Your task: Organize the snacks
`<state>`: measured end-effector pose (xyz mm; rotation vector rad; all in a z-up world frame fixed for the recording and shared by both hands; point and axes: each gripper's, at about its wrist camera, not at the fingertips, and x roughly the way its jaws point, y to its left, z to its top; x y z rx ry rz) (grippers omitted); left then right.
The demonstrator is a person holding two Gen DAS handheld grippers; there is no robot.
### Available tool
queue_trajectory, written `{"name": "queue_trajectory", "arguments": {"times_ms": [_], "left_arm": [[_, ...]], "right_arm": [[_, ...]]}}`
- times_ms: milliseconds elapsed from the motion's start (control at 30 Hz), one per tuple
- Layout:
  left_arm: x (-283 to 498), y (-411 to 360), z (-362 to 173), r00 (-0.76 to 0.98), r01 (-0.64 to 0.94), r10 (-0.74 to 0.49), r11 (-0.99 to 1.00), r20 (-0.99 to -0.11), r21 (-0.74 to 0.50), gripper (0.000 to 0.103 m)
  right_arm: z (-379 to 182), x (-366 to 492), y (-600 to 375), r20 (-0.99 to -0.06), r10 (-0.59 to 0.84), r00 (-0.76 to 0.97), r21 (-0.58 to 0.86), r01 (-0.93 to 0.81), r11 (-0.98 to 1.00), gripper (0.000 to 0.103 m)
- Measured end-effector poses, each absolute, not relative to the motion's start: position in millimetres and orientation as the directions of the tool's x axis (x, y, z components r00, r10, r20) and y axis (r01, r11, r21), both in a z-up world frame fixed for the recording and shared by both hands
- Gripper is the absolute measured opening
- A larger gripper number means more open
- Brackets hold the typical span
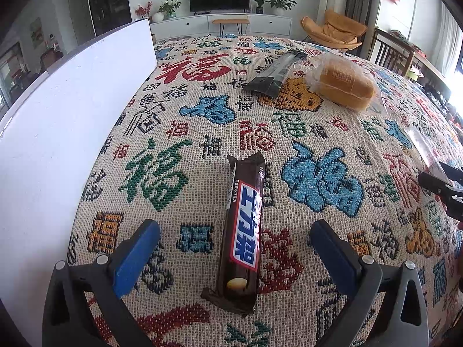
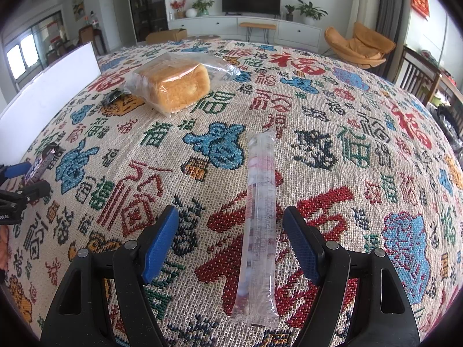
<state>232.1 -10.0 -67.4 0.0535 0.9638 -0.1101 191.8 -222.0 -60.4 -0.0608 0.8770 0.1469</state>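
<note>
— Where's the chocolate bar (image 1: 242, 232)?
— On the desk (image 1: 318, 133), lengthwise between my left hand-held gripper's (image 1: 234, 248) spread fingers, untouched.
— And the right?
— My right hand-held gripper (image 2: 230, 241) gapes around the clear stick packet (image 2: 258, 225).

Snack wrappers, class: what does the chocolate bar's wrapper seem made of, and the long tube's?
Chocolate bar: glossy brown plastic film, probably; it shines and its ends are crimped. Long tube: clear, thin plastic; the tablecloth pattern shows through.

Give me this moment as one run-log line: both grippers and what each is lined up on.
left gripper open, straddling chocolate bar | right gripper open, straddling clear stick pack | bagged bread untouched
</note>
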Motion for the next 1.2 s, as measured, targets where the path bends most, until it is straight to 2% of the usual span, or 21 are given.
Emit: {"name": "queue_trajectory", "arguments": {"times_ms": [533,633,733,800,900,967,1000,1033,1067,1100,1133,1167,1200], "left_arm": [[231.9,-9.7,-68.1,0.566,0.118,-0.071,0.993,-0.822,-0.005,0.103],[229.7,-9.0,-67.5,0.564,0.124,-0.076,0.992,-0.822,-0.007,0.103],[229.1,-8.3,-66.4,0.552,0.143,-0.088,0.990,-0.829,-0.010,0.103],[232.1,-7.5,-65.2,0.522,0.174,-0.103,0.985,-0.847,-0.013,0.103],[238.7,-7.3,-61.5,0.471,0.183,-0.105,0.983,-0.876,-0.019,0.103],[239.6,-7.0,-56.5,0.466,0.176,-0.108,0.984,-0.878,-0.028,0.102],[239.1,-7.1,-53.9,0.473,0.175,-0.110,0.984,-0.874,-0.029,0.098],[238.8,-8.0,-51.9,0.477,0.177,-0.109,0.984,-0.872,-0.026,0.095],[239.2,-9.2,-51.3,0.476,0.178,-0.102,0.984,-0.873,-0.018,0.083],[239.3,-10.1,-52.1,0.473,0.179,-0.092,0.984,-0.876,-0.007,0.064],[238.6,-10.3,-52.8,0.475,0.184,-0.089,0.983,-0.875,-0.001,0.055],[236.4,-9.7,-50.3,0.491,0.189,-0.100,0.982,-0.865,-0.006,0.030],[235.0,-8.1,-49.8,0.487,0.192,-0.107,0.981,-0.867,-0.014,0.017]], "right_arm": [[-60.5,191.6,-222.0,-0.770,0.112,0.628,0.015,-0.157,0.987,0.079],[-59.6,192.7,-225.7,-0.770,0.150,0.620,0.054,-0.171,0.984,0.083],[-52.1,207.8,-243.0,-0.802,0.271,0.532,0.199,-0.188,0.962,0.084],[-46.3,225.5,-258.9,-0.830,0.327,0.452,0.296,-0.139,0.945,0.083],[-44.5,251.5,-268.0,-0.895,0.299,0.330,0.290,-0.078,0.954,0.082],[-42.3,261.6,-261.1,-0.921,0.267,0.284,0.246,-0.108,0.963,0.079],[-40.4,263.2,-254.7,-0.931,0.238,0.278,0.209,-0.133,0.969,0.075],[-40.1,263.8,-247.2,-0.943,0.202,0.266,0.164,-0.158,0.974,0.062],[-42.7,264.0,-241.3,-0.954,0.171,0.245,0.130,-0.175,0.976,0.045],[-46.1,263.3,-236.9,-0.963,0.152,0.225,0.111,-0.183,0.977,0.039],[-45.9,262.0,-234.0,-0.963,0.126,0.239,0.082,-0.189,0.979,0.036],[-46.4,261.2,-233.4,-0.965,0.102,0.242,0.057,-0.187,0.981,0.019],[-44.6,259.8,-235.5,-0.962,0.102,0.253,0.059,-0.172,0.983,0.018]]}}
